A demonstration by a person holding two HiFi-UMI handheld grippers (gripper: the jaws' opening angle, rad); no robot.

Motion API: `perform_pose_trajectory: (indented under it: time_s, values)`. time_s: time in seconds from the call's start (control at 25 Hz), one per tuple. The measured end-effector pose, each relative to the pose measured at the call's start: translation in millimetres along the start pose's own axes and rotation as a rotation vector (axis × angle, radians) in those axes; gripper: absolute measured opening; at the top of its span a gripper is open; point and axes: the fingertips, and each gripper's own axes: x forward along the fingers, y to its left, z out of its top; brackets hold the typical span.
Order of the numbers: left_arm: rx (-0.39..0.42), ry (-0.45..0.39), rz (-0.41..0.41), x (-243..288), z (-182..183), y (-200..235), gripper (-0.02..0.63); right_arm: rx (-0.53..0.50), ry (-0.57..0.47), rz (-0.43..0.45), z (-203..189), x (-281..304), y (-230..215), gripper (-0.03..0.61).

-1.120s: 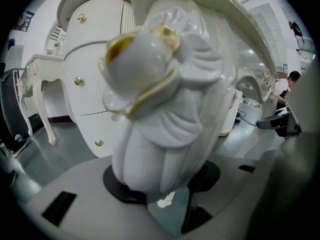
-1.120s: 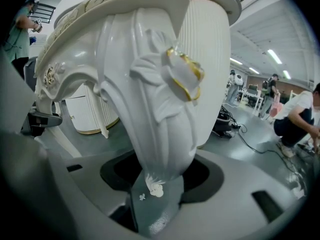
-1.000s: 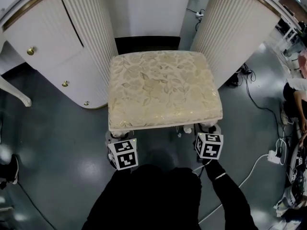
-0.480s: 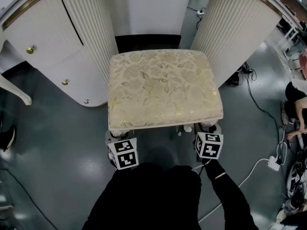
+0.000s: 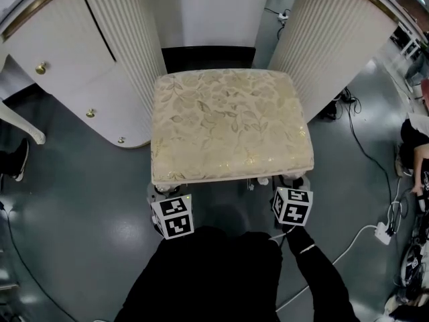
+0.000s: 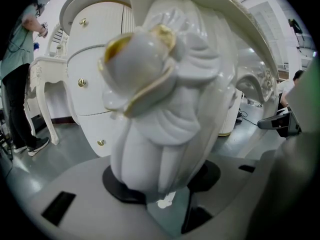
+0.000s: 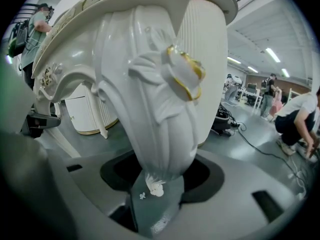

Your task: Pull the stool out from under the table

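While we clamp our left gripper (image 6: 162, 186) on the front-left leg (image 6: 160, 129) of the stool (image 5: 228, 123) and our right gripper (image 7: 157, 181) on its front-right leg (image 7: 155, 109), the seat sits between two fluted table pedestals (image 5: 322, 45), far edge at the dark gap (image 5: 208, 58).

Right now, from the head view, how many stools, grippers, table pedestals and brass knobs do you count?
Stool: 1
Grippers: 2, left gripper and right gripper, both clamped on the stool's legs
Table pedestals: 2
Brass knobs: 3
Total: 8
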Motion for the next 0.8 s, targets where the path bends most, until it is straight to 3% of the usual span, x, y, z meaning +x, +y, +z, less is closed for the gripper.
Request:
perform_pose_trajectory:
  time_s: [0.48, 0.8]
  values:
    - [-0.019, 0.007, 0.035, 2.2, -0.6, 1.3, 0.198, -0.003, 0.001, -0.007, 2.3, 1.6, -1.4, 0.225]
    - [-0.04, 0.183, 0.095, -12.2, -18.0, 3.8, 0.224, 0.129, 0.146, -0.009, -18.5, -23.7, -1.6, 0.225]
